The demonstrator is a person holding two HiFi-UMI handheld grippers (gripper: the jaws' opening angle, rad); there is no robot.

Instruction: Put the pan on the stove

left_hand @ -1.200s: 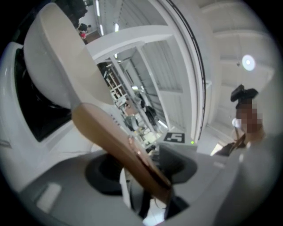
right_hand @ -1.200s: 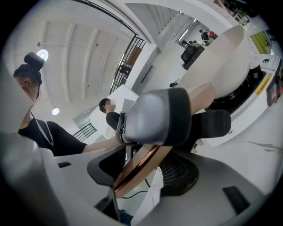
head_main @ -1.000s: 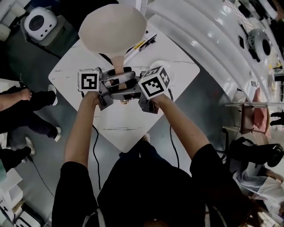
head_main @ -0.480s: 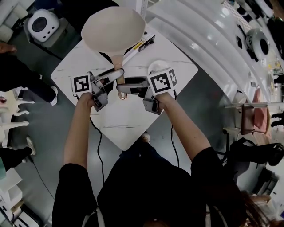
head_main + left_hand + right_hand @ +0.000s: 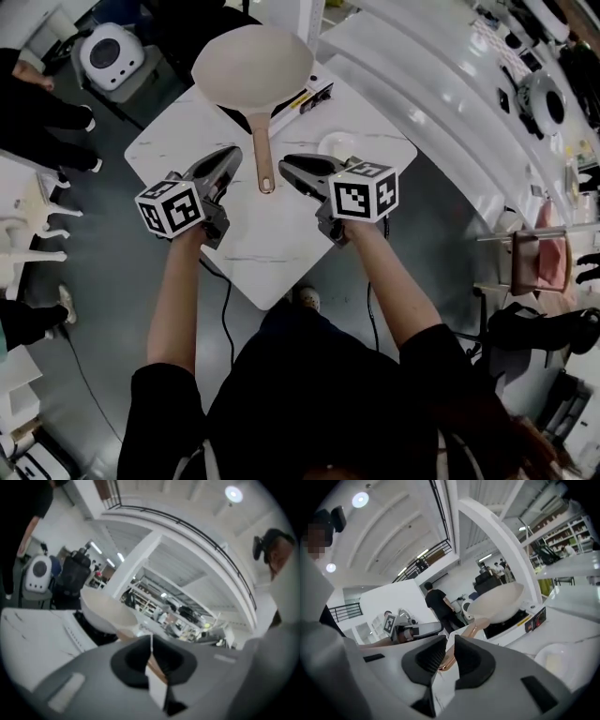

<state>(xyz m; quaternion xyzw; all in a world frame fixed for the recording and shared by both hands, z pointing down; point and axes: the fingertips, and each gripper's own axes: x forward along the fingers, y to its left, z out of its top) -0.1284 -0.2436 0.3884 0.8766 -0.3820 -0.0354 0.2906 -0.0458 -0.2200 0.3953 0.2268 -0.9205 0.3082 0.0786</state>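
Observation:
The cream pan [image 5: 251,64] sits on the black stove [image 5: 313,94] at the table's far side. Its copper handle [image 5: 262,159] points back at me, free of both grippers. My left gripper [image 5: 234,152] hovers just left of the handle with its jaws shut and nothing between them. My right gripper [image 5: 283,163] is just right of the handle's end; its jaws are closing with a narrow gap and nothing in it. From the left gripper [image 5: 151,641] the pan [image 5: 101,609] shows ahead. Past the right gripper [image 5: 449,641] I see the pan [image 5: 497,601] and its handle [image 5: 464,637].
A white plate [image 5: 336,144] lies on the white marble table [image 5: 272,253] beside my right gripper, and shows as the plate [image 5: 555,660] at lower right. People stand at the left [image 5: 42,112]. A round white device [image 5: 108,52] is on the floor beyond.
Both grippers were at the pan's handle a second ago. They let go, drew apart and back toward me, and their jaws have come together.

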